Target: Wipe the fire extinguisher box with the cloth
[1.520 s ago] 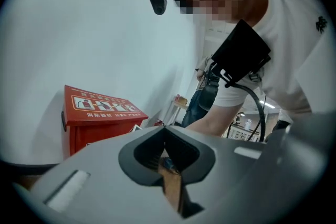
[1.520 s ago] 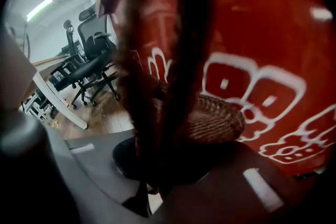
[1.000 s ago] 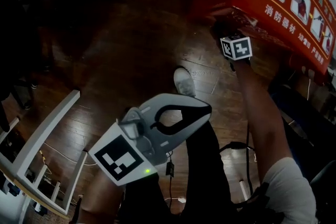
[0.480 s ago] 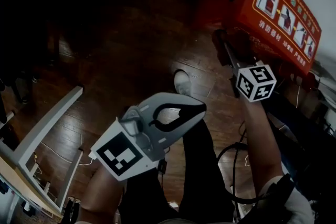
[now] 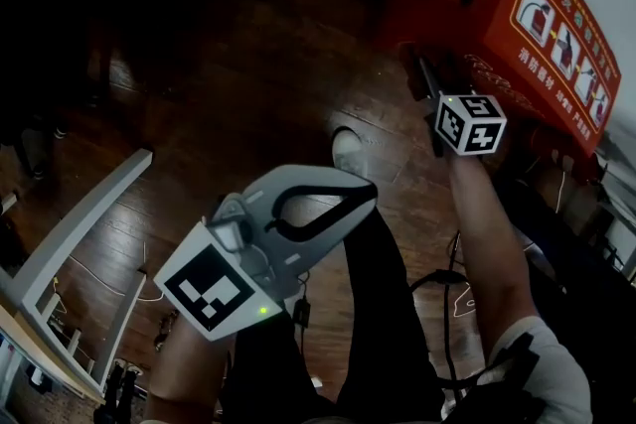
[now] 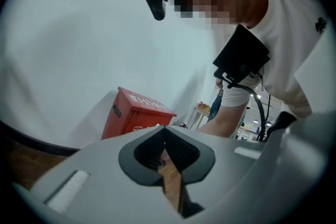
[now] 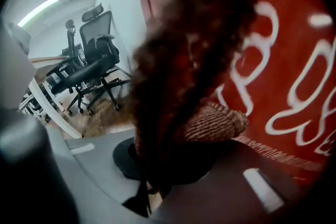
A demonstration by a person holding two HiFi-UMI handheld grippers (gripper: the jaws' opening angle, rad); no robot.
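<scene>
Right gripper (image 7: 168,170) jaws clamp the cloth (image 7: 191,76), bunched against the fire extinguisher box (image 5: 556,20) on the floor. Cloth looks soft, limp and light: pinch a thick fold. Left gripper (image 6: 167,149) jaws closed, empty.

Right claw (image 5: 423,82) with the cloth (image 7: 184,71) had pulled back near us from the fire extinguisher box (image 5: 542,30); now we see it pushed far again, closer to the red front. Left claw (image 5: 370,201) drifted slightly left and nearer.
</scene>
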